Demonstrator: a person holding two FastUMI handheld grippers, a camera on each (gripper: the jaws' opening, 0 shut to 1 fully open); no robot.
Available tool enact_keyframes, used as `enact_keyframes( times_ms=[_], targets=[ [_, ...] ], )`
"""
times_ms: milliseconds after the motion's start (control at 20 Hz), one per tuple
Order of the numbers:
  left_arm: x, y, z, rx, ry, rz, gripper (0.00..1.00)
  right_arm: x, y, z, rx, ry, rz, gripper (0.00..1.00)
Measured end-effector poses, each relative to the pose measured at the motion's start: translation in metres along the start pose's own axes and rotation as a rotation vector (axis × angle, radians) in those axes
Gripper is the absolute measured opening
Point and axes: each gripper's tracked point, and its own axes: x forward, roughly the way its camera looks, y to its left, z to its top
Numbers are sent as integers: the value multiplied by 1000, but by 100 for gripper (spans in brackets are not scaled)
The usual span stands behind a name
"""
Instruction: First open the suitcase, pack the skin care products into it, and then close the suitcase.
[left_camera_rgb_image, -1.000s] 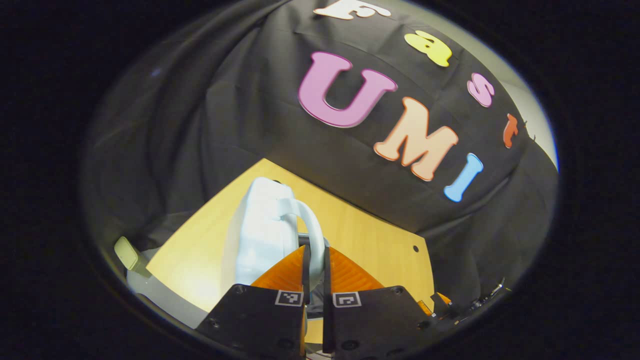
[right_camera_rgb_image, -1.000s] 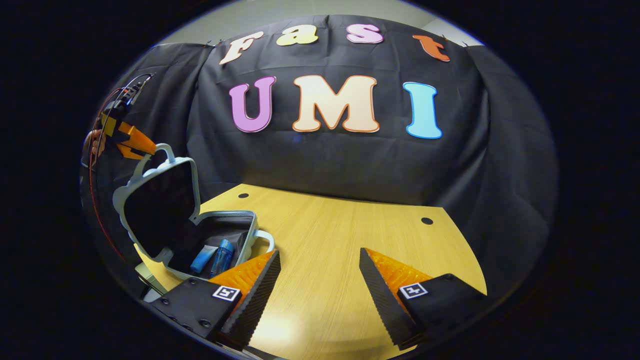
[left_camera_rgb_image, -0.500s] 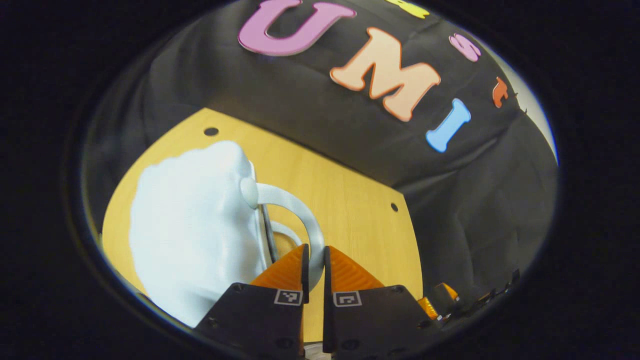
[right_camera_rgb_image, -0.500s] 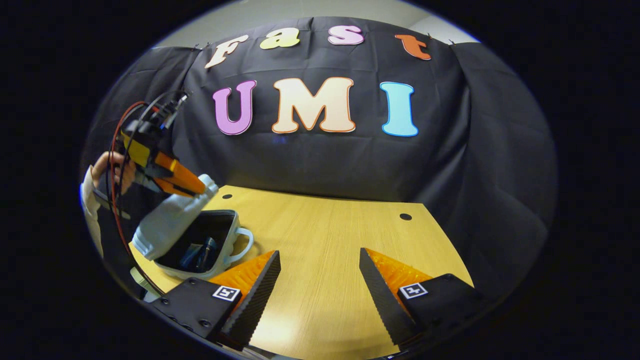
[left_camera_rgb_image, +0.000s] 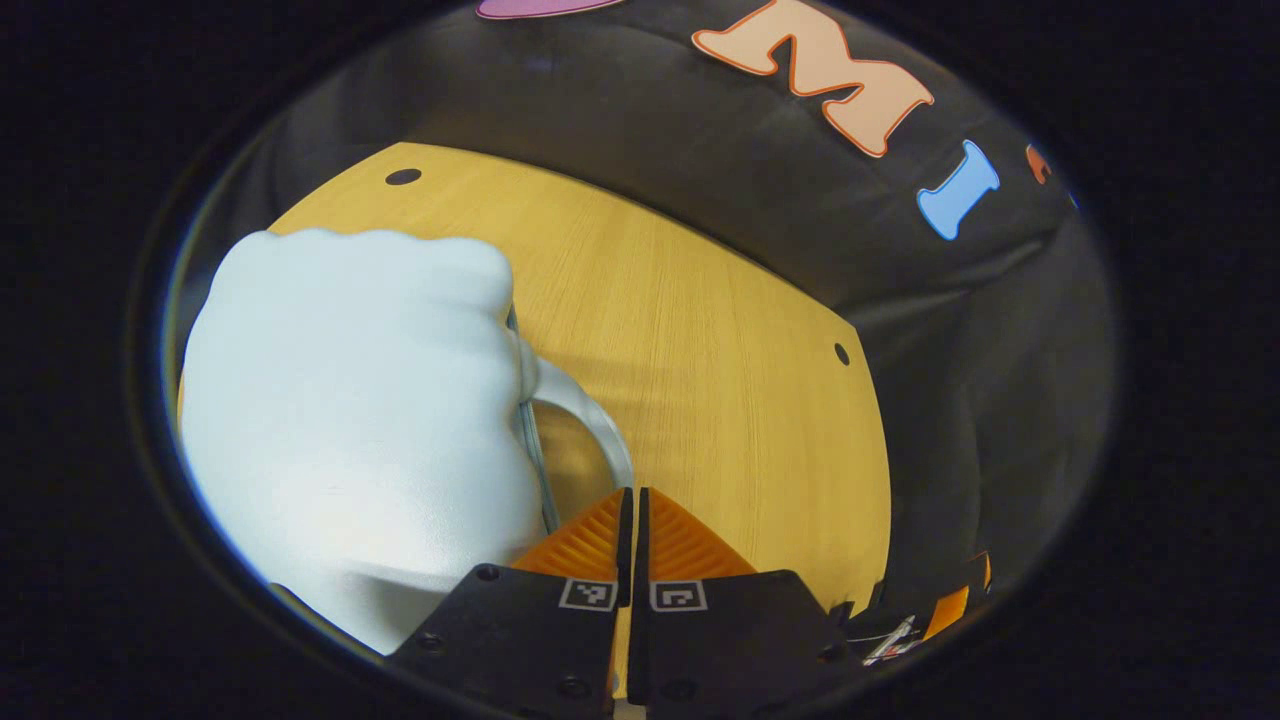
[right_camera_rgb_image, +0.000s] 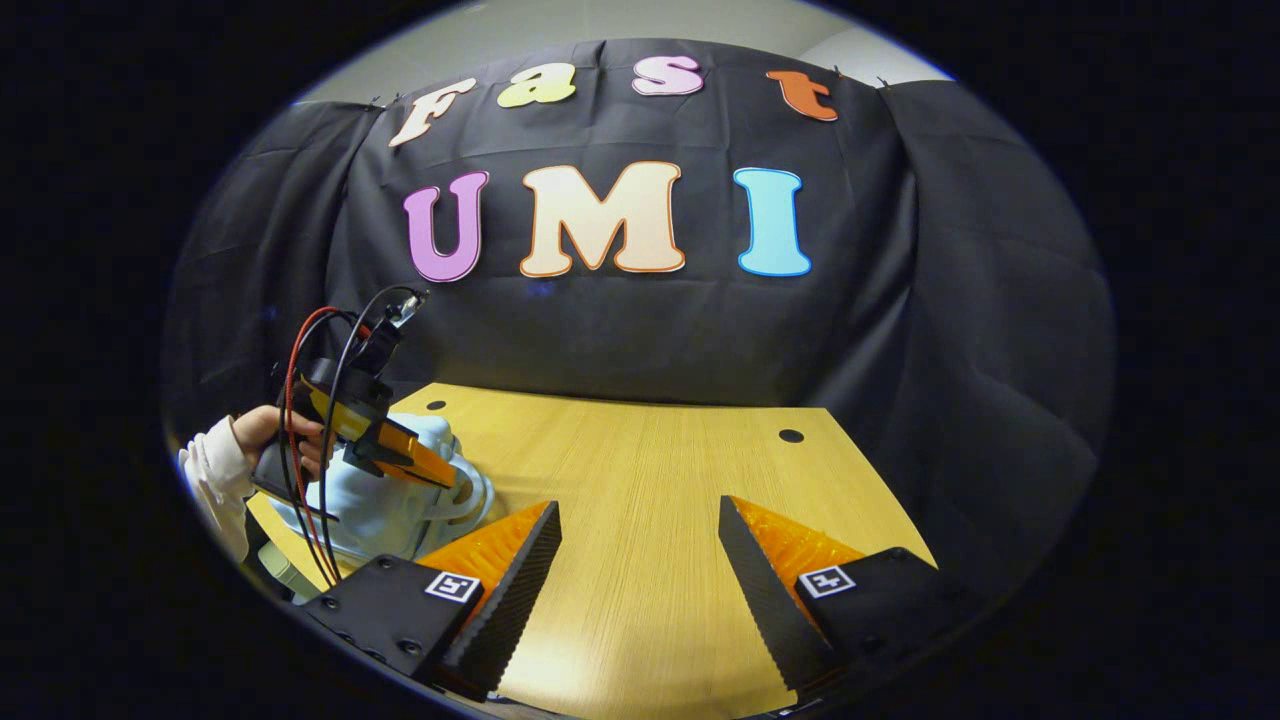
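Left hand-held gripper (left_camera_rgb_image: 631, 500) pinches the looped handle (left_camera_rgb_image: 590, 415) of the pale, rounded, closed suitcase (left_camera_rgb_image: 350, 420) lying on the wood-grain table (left_camera_rgb_image: 720, 340); right hand-held gripper (right_camera_rgb_image: 640, 545) gapes wide, holding nothing.

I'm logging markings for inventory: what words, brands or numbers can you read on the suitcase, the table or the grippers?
Suitcase: no text, plain shell.
Table: no text.
Left gripper: square coded markers, patterns only, no words.
Right gripper: the same kind of markers, no words.
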Motion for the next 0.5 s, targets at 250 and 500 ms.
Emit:
enact_keyframes(
  times_ms=[250, 500],
  targets=[
    [-27, -18, -7, 150, -26, 35, 39, -7, -14, 14, 18, -37, -16, 99],
    [-51, -57, -32, 310, -48, 47, 95, -14, -26, 27, 55, -74, -24, 99]
  ],
)
